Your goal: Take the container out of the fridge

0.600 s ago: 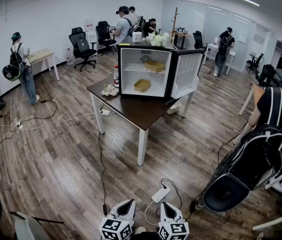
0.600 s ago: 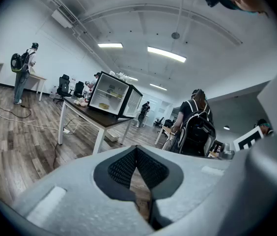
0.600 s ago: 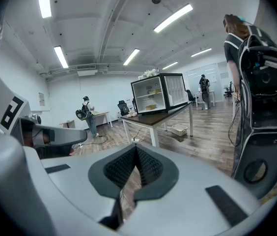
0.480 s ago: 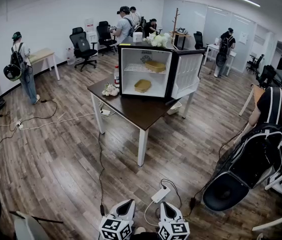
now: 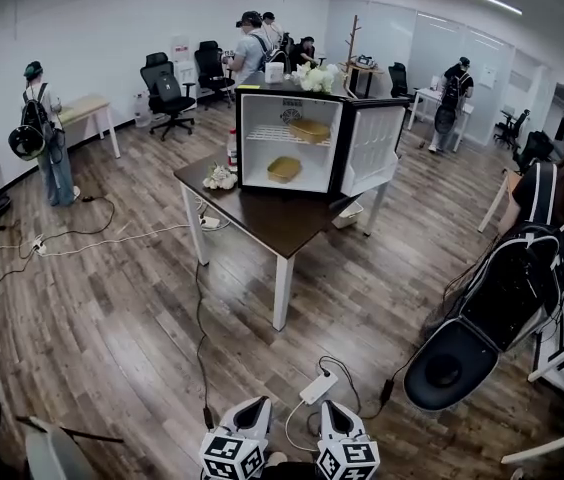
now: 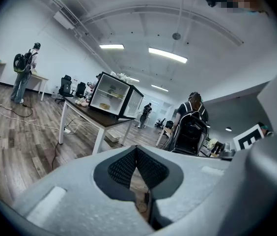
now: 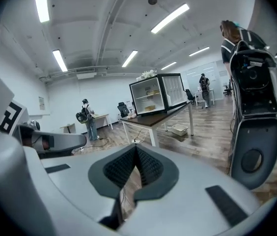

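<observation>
We are holding the left gripper (image 5: 254, 406) and the right gripper (image 5: 331, 409) low at the bottom edge of the head view, side by side and tilting slightly down over the wood-plank floor (image 5: 112, 318). In the left gripper view the dark ribbed fingers (image 6: 123, 168) are pressing together at their tips with nothing between them. In the right gripper view the fingers (image 7: 121, 168) are pressing together in the same way, also on nothing.

We are facing the small black fridge with a white inside (image 5: 252, 163), which is sitting on the dark brown bench with white legs (image 5: 272, 223), well apart from both grippers. Its door (image 5: 372, 150) is hanging open to the right. Inside, one shallow tan container (image 5: 311, 128) is resting on the upper wire shelf, and a second tan container (image 5: 284, 169) is lying on the fridge's bottom.

A bunch of white flowers (image 5: 317, 76) is standing on top of the fridge. A white power strip (image 5: 319, 388) is lying on the floor just ahead of the grippers.
</observation>
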Tool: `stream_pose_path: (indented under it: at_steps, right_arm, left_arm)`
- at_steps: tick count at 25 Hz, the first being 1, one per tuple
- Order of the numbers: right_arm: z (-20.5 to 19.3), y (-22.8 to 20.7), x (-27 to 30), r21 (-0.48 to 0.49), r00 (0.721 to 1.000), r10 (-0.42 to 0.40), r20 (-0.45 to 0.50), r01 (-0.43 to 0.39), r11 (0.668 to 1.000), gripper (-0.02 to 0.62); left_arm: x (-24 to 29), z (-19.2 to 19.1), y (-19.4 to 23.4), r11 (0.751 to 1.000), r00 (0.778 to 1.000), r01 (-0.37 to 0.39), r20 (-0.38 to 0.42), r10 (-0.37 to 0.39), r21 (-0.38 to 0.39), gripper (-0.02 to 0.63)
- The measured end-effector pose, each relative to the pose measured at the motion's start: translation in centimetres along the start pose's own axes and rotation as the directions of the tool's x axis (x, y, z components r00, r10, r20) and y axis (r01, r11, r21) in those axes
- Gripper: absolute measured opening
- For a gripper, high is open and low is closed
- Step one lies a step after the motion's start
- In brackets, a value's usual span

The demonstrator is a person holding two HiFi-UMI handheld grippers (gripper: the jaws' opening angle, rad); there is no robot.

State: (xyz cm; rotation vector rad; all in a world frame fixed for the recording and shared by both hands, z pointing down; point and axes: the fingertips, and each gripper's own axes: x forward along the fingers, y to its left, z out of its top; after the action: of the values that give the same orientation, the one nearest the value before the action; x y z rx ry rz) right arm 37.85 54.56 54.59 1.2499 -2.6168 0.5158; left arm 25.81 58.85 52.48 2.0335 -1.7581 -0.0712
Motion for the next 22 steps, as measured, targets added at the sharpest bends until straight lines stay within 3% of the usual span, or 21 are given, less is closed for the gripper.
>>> stream_pose_path:
  at_steps: [6,14,22]
  right_arm:
    - [-0.1,-1.5,1.0,0.054,1.0,-0.023,0.0,0.023,0.998,0.008]
    - [0.5,-3.0,4.2,0.076,0.998,-0.069,-0.009,0.07,0.995,0.008]
    - [4.0,-3.7,10.7,0.095,0.993,-0.114,0.014,0.112,0.989,0.008]
  left_arm:
    - [1.2,-0.7,0.5,1.0,1.0,0.006,-0.025,-0.006,-0.013,0.009]
    - [5.7,1.3,2.4,0.999,0.998,0.051,-0.034,-0.051,0.017,0.009]
    - [11.0,4.4,6.7,0.997,0.996,0.075,-0.055,-0.073,0.031,0.009]
